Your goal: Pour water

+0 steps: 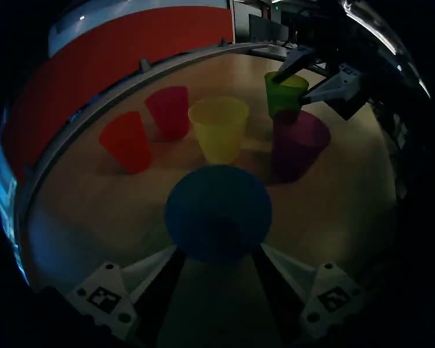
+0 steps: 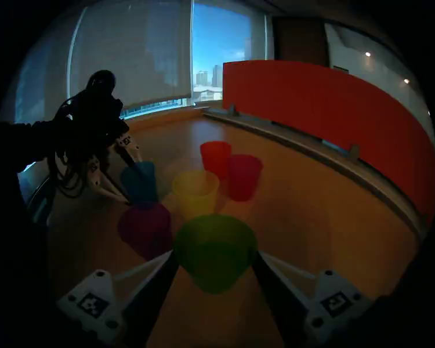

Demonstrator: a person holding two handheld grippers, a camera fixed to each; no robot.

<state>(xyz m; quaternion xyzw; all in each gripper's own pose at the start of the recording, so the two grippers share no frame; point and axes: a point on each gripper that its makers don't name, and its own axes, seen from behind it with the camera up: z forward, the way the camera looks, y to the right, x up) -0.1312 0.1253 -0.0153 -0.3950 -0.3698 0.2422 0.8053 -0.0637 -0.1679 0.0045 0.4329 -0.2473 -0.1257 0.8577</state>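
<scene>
While left fingers (image 1: 151, 269) pinch the blue cup (image 1: 217, 211) between them, right fingers (image 2: 151, 271) likewise pinch the green cup (image 2: 216, 252)

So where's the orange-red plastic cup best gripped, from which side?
Probably grip the orange-red plastic cup across its upper wall, just under the rim, from its open side away from the pink plastic cup and yellow plastic cup: it stands upright and widens upward.

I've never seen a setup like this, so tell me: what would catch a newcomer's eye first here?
Bright plastic cups cluster on the wooden table, with the yellow cup in the middle. The left hand-held gripper clasps the blue cup, the right hand-held gripper the green cup. A red partition runs along the table's edge.
</scene>
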